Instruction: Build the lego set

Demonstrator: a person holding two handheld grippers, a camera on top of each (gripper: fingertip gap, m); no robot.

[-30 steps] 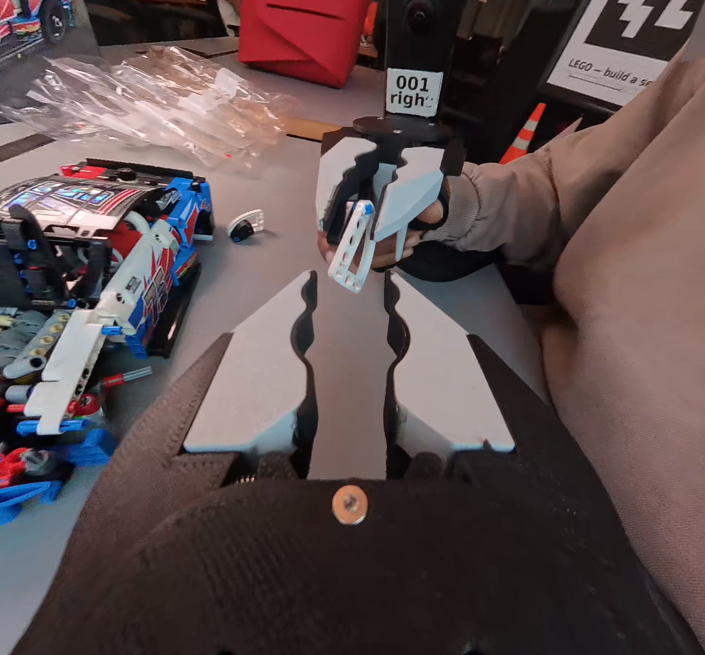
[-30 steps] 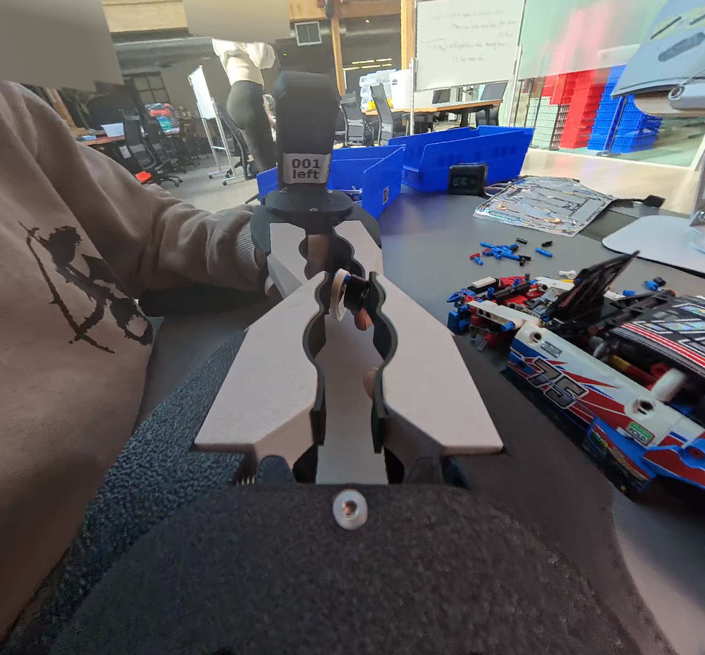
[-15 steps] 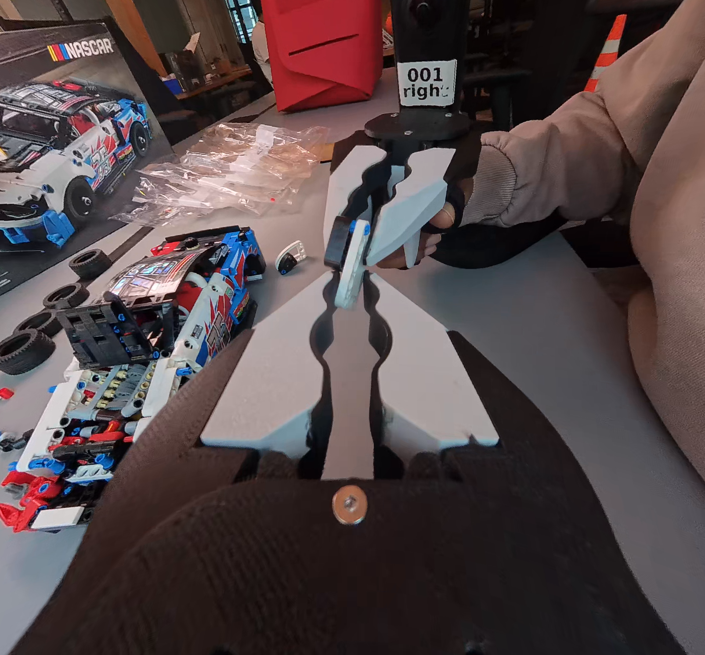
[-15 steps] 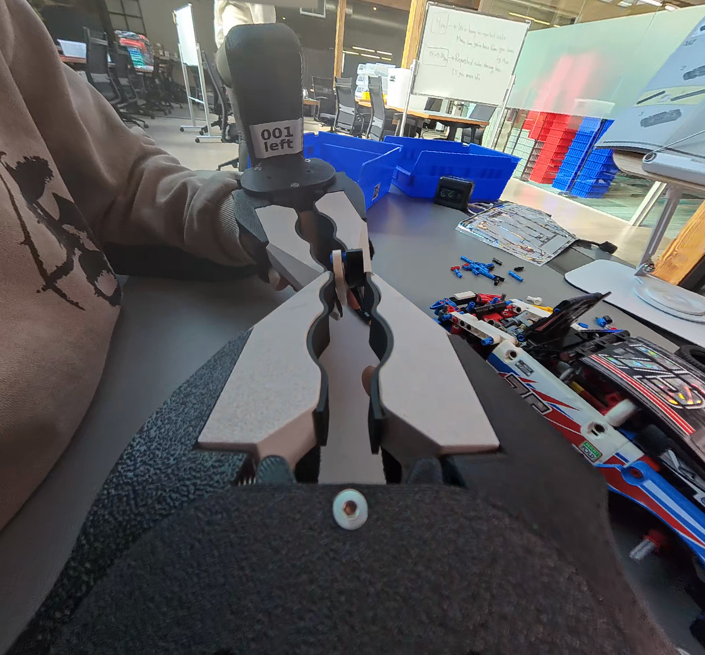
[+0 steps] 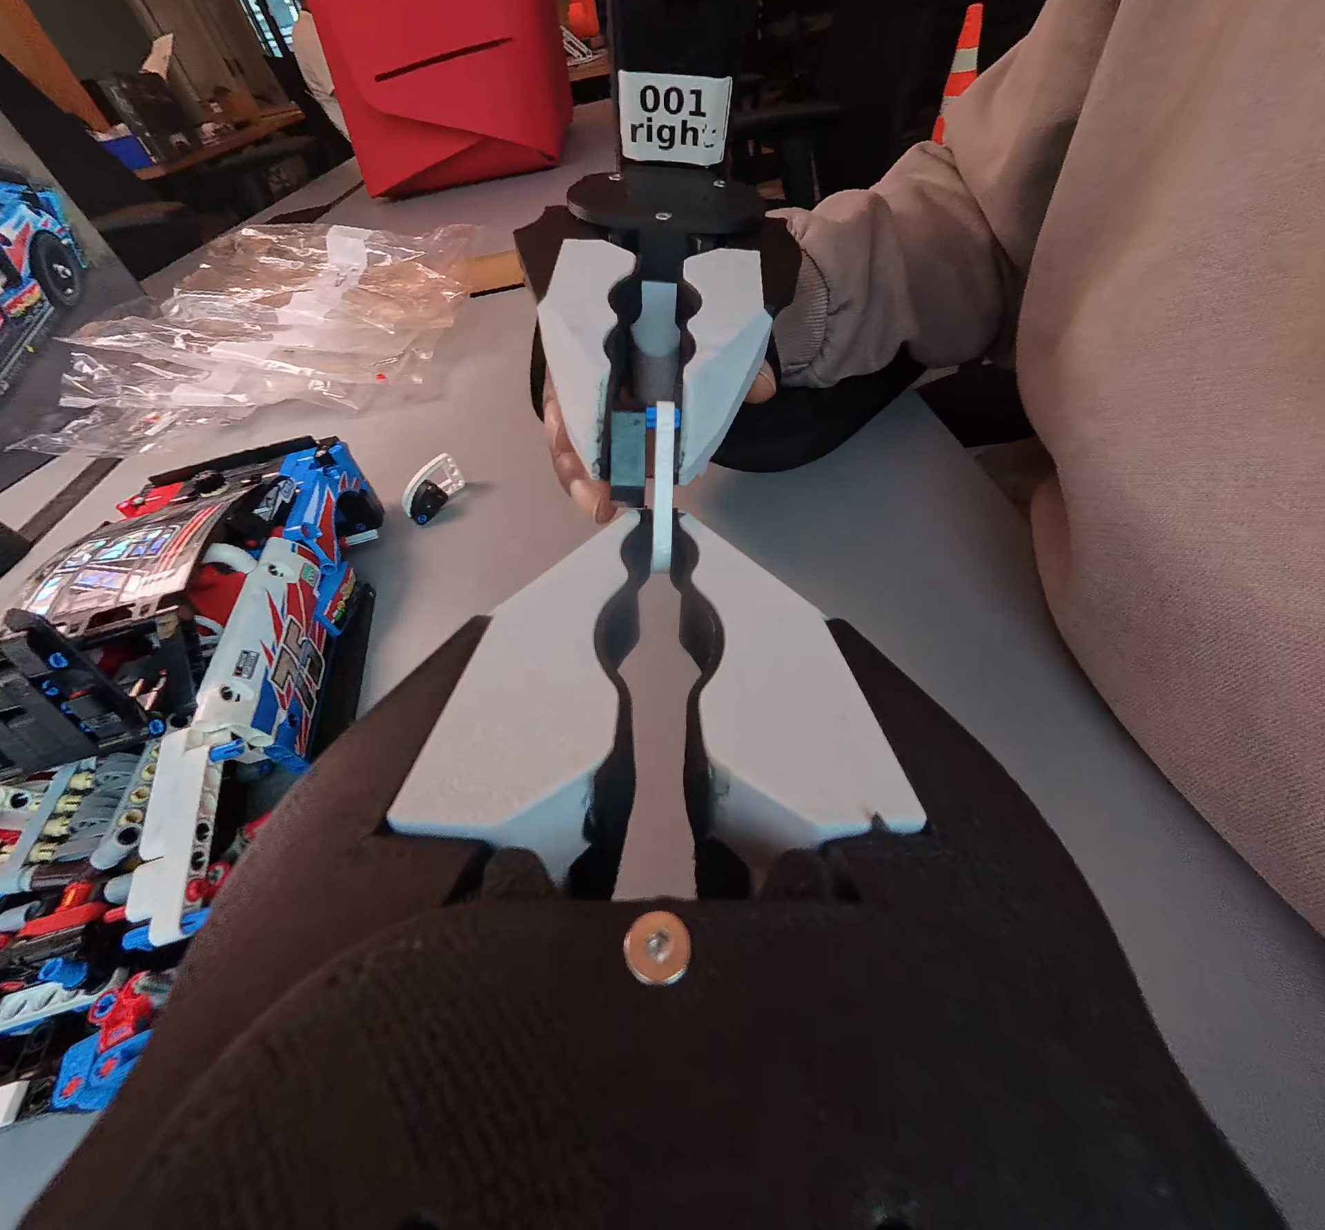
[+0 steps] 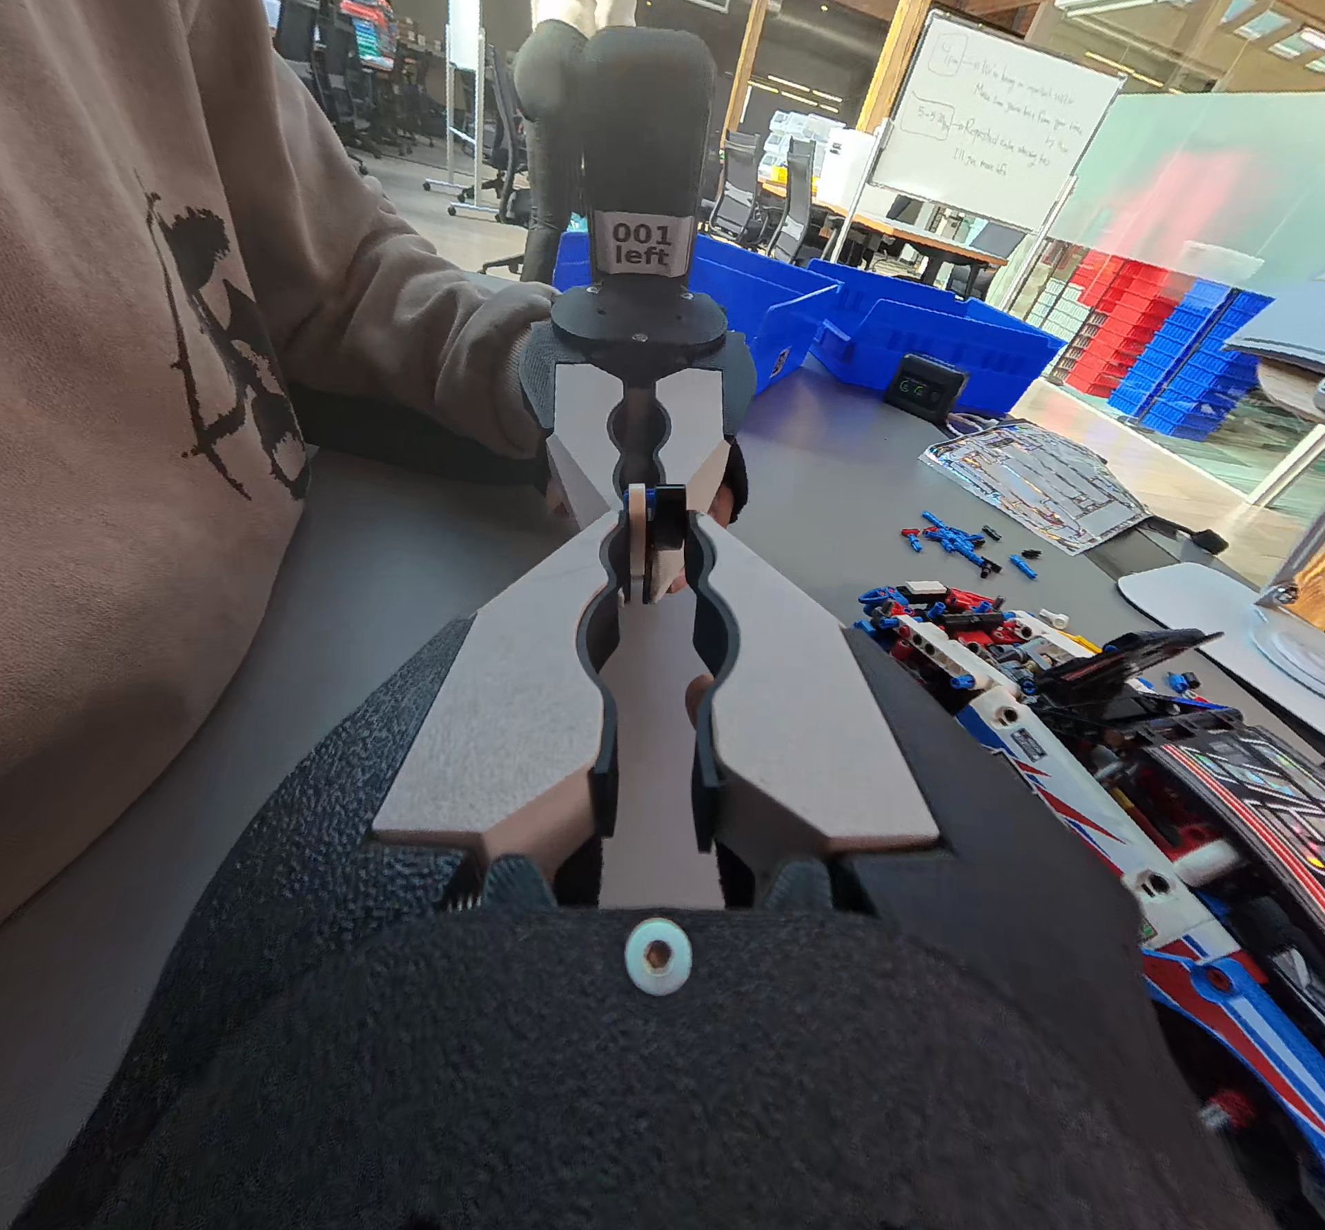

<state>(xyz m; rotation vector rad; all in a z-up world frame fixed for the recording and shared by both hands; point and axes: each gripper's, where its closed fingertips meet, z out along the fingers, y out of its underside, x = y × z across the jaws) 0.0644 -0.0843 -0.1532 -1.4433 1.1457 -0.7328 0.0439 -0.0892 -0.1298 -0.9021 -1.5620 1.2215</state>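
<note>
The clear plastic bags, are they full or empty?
Mostly empty: the clear plastic bags lie flat and crumpled on the table; a few tiny bits inside.

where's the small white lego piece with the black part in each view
Left wrist view: white lego piece, centre, edge-on between both grippers' tips.
Right wrist view: same piece, centre, just above the right gripper tips.
Shared landmark: the lego car, lower left in the left wrist view, lower right in the right.
</note>
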